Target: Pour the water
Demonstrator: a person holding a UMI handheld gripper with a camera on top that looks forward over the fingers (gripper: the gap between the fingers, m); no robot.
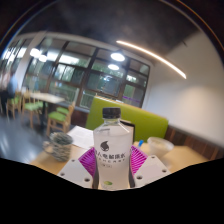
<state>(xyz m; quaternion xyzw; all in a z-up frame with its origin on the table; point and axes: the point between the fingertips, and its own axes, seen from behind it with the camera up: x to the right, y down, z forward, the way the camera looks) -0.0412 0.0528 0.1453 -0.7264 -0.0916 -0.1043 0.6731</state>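
1. The bottle (113, 145) stands upright between the two fingers of the gripper (113, 172), with its dark cap on at 12 o'clock and its white label facing the camera. Pink pads (88, 160) show at both sides of it, at 9 and 3 o'clock from the label.

2. The fingers look clenched on the bottle's lower body: the pads meet its sides with no gap that I can make out. The base of the bottle is hidden, so whether it is lifted or resting on the table (50, 158) cannot be told.

3. A dark cup (60, 143) sits on the table at about 9 o'clock from the bottle, near but apart. A pale bowl (158, 148) sits at about 3 o'clock, also apart. Which one is meant to take the water cannot be told from here.

4. To pour well, I judge the cap must come off first; as it stands, nothing would flow.

5. Hold the grip firm and low, as now, so the bottle does not twist when tipped.

6. Bring the mouth over the middle of the vessel before tilting, then tilt slowly; a full, soft bottle may gush or buckle under squeeze.
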